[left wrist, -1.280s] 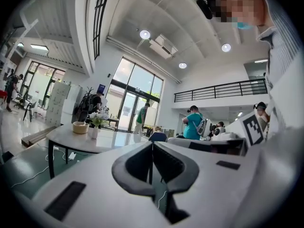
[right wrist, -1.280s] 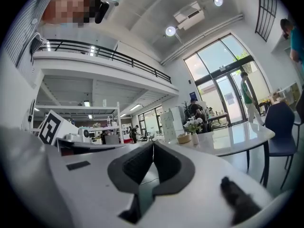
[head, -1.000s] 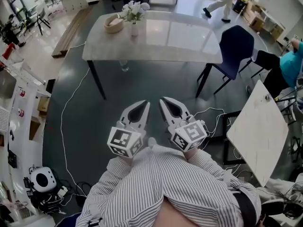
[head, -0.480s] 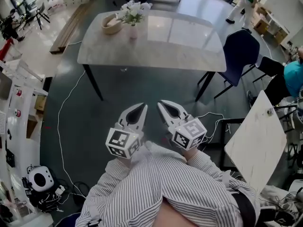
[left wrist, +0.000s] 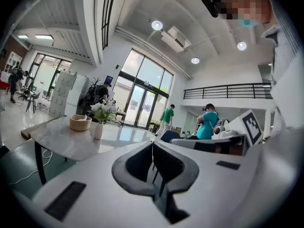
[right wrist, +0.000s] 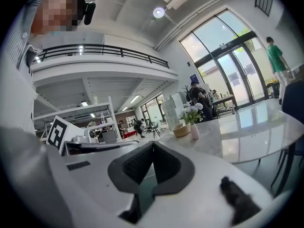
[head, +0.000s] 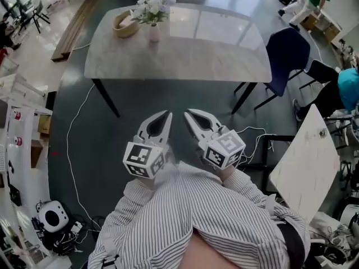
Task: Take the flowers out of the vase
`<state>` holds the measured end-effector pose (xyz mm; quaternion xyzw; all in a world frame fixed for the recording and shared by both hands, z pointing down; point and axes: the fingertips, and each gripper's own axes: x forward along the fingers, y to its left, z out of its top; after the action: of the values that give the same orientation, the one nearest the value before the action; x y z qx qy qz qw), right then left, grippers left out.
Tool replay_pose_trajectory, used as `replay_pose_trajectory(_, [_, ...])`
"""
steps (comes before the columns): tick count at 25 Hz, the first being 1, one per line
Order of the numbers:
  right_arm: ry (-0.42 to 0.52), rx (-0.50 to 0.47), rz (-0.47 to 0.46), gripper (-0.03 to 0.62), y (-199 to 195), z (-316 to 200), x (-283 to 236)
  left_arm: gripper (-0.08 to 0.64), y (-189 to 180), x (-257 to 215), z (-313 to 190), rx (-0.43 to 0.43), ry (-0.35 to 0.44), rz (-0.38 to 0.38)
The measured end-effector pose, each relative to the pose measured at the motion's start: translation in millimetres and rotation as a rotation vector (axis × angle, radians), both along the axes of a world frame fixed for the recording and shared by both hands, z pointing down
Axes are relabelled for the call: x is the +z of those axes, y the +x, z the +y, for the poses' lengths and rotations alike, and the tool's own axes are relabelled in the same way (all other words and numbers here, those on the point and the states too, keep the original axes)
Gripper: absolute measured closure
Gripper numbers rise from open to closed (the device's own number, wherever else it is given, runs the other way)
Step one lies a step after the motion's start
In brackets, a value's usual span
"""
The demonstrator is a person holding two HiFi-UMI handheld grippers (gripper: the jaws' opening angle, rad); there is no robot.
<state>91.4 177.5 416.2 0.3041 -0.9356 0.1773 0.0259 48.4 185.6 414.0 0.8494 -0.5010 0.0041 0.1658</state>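
White flowers (head: 151,5) stand in a small pale vase (head: 153,33) at the far left end of a marble table (head: 196,58), just beside a wooden bowl (head: 124,26). No stem has been lifted out.

Compared with a second ago, the table fills more of the head view and its near edge sits closer to the person. The person in the striped shirt has been walking towards it, so this looks like the approach, with the removal not yet begun.

The left gripper (head: 166,115) and right gripper (head: 188,113) are side by side in front of the person's chest, pointing towards the table. Both have their jaws pressed together with nothing between them. Dark floor lies between them and the table, and the vase is well apart from both, ahead and to the left. A blue chair (head: 286,52) stands at the table's right end.
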Motion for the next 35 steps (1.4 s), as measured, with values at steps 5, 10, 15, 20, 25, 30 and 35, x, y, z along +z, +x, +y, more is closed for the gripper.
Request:
replay_pose_trajectory(5, [0.01, -0.035, -0.011, 0.577, -34.2, -55.3, -5.9, 0.546, -27.0, -3.1, -60.1, 0.013, 0.0, -0.018])
replay_pose_trajectory(10, [0.04, -0.005, -0.007, 0.577, -63.7, -117.5, -21.9, 0.546, -56.6, -16.9, -120.7, 0.036, 0.014, -0.021])
replay_pose_trajectory(15, [0.061, 0.028, -0.033, 0.577, -90.3, -168.4, -30.5, 0.546, -86.3, -24.4, -171.9, 0.058, 0.029, -0.013])
replay_pose_trajectory(20, [0.069, 0.061, -0.026, 0.577, -112.2, -209.4, -31.8, 0.546, -107.2, -28.0, -213.7, 0.101, 0.038, -0.016])
replay_pose_trajectory(25, [0.088, 0.095, -0.005, 0.577, -126.2, -244.5, -37.7, 0.546, -124.2, -34.1, -248.7, 0.127, 0.057, -0.007])
replay_pose_trajectory(30, [0.049, 0.122, 0.028, 0.577, -131.2, -255.3, -25.0, 0.546, -125.9, -22.3, -262.0, 0.16, 0.024, 0.016])
replay_pose_trajectory(35, [0.024, 0.121, 0.049, 0.577, -131.8, -266.7, -15.4, 0.546, -123.6, -9.0, -272.9, 0.176, -0.013, 0.042])
